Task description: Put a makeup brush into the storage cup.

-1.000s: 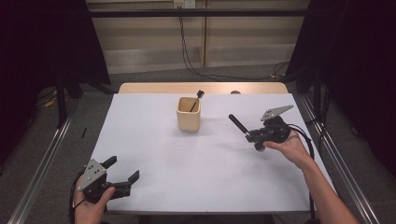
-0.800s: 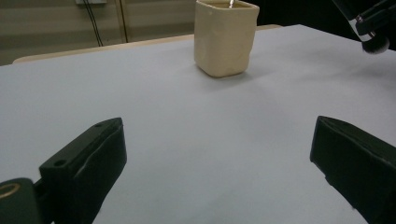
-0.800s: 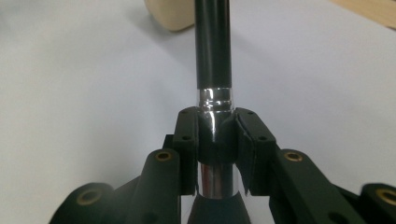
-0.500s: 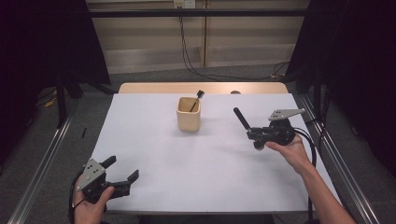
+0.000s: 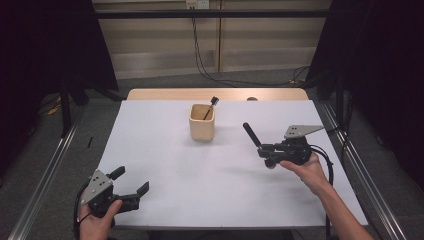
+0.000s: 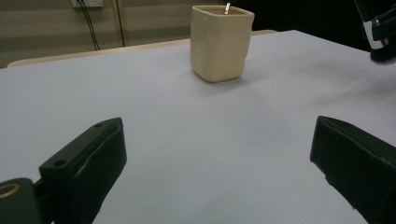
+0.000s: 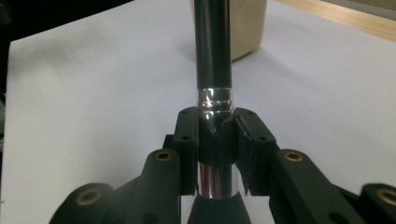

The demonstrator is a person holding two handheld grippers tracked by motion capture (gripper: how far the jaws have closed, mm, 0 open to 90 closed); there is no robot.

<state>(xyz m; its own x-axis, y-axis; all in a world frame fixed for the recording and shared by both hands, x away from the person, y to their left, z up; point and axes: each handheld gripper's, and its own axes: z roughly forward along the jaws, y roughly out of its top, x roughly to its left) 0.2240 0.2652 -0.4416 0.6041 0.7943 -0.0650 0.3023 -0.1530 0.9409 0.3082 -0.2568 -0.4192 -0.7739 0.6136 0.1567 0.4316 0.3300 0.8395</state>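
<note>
Black brush (image 5: 253,136) sits clamped by its silver collar in my right gripper (image 5: 269,150), its handle slanting up and away toward the cream cup (image 5: 202,122), which stands up-table to the gripper's left with another brush (image 5: 210,106) already in it. My right hand is much the nearer; the left gripper (image 5: 131,186) rests with jaws apart at the near edge of the white table (image 5: 200,190). Since a second ago the right gripper has drifted slightly nearer me and the handle now leans more steeply.

Black tool (image 5: 131,196) jaws, grey three-cornered plates.
</note>
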